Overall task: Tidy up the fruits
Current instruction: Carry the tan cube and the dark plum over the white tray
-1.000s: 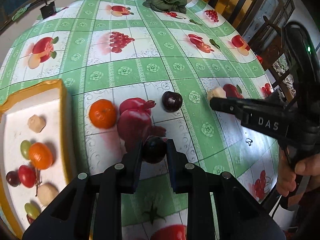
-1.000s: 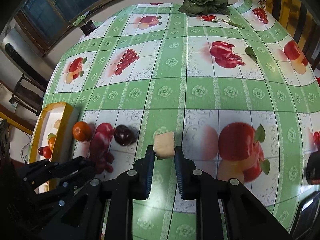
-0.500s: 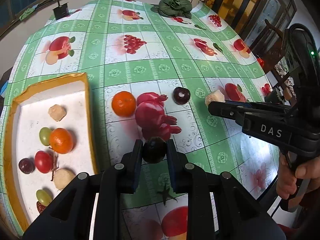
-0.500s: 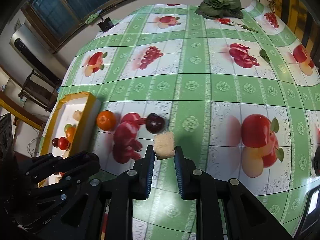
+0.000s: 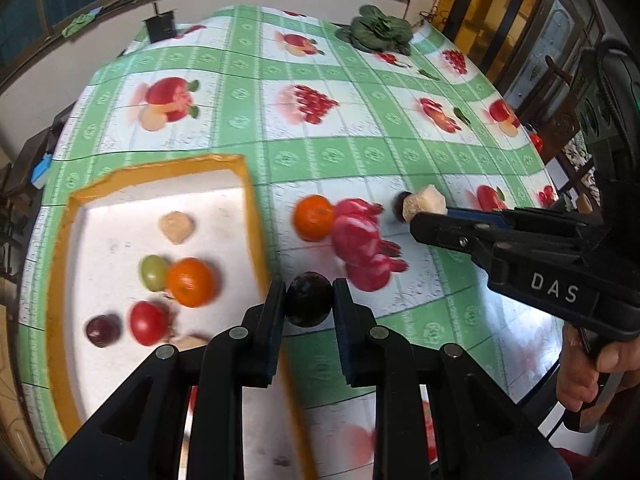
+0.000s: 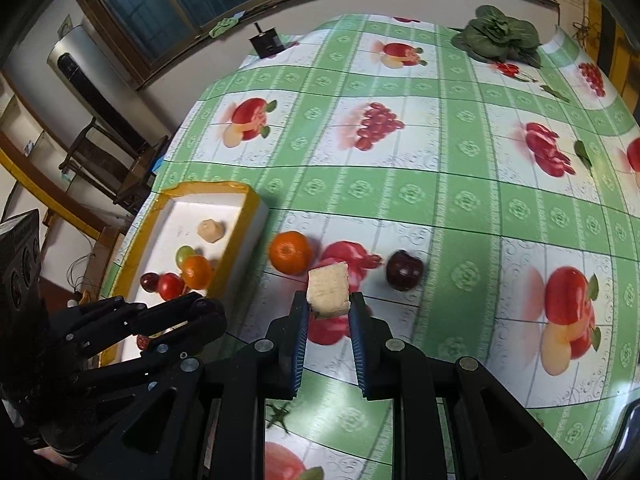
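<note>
So both grippers are loaded right now: the left gripper [image 5: 309, 300] has its jaws clamped on a dark plum [image 5: 309, 299] and it's hanging just past the near-right rim of the tray [image 5: 252, 216], while the right gripper [image 6: 329, 310] is pinching a pale cube [image 6: 329, 289] well right of the tray, above the loose stuff on the table [image 6: 460, 200]. Makes sense to carry both at once, saves a trip. The tray already has a pale chunk [image 5: 176, 227], a green grape [image 5: 153, 272], an orange [image 5: 190, 282], a red fruit [image 5: 149, 323] and a dark one [image 5: 103, 330], mostly bunched toward its near-left half, so the far end looks like the free spot for drops. Just right of the tray a second orange [image 6: 290, 252] sits on the cloth, and further right another plum [image 6: 404, 270], so I'd guess those go next. The red pomegranate between them is just the tablecloth print, don't be fooled. Some leafy greens [image 6: 500, 40] sit way off at the far edge, away from the tray.
</note>
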Demonstrator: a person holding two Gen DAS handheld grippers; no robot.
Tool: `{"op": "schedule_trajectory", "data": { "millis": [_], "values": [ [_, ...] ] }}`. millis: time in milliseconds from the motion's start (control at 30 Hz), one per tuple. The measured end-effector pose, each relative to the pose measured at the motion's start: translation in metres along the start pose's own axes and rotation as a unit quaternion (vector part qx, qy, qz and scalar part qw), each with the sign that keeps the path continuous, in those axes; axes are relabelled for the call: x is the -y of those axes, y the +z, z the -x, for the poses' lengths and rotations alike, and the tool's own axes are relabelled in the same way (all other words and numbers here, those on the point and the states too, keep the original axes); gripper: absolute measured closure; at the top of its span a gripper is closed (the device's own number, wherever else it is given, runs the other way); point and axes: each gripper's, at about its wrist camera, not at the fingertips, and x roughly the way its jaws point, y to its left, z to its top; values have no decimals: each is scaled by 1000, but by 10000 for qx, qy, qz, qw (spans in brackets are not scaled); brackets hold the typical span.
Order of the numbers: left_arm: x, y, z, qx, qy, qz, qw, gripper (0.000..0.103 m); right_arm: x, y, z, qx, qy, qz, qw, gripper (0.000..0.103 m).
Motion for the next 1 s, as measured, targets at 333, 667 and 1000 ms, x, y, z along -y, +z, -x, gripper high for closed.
{"op": "schedule_trajectory", "data": {
  "millis": [333, 667, 1000],
  "values": [
    [-87, 8, 14, 69, 275, 787, 9965, 82, -48, 16, -15, -41, 301, 293, 9991, 83],
    [-138, 11, 0, -60, 441, 1133, 9926, 82, -89, 37, -49, -337, 618, 384, 9968, 83],
    [-164, 6, -16, -216, 536, 1344, 9892, 82, -121, 56, -97, -758, 739, 375, 9937, 83]
  ]
}}
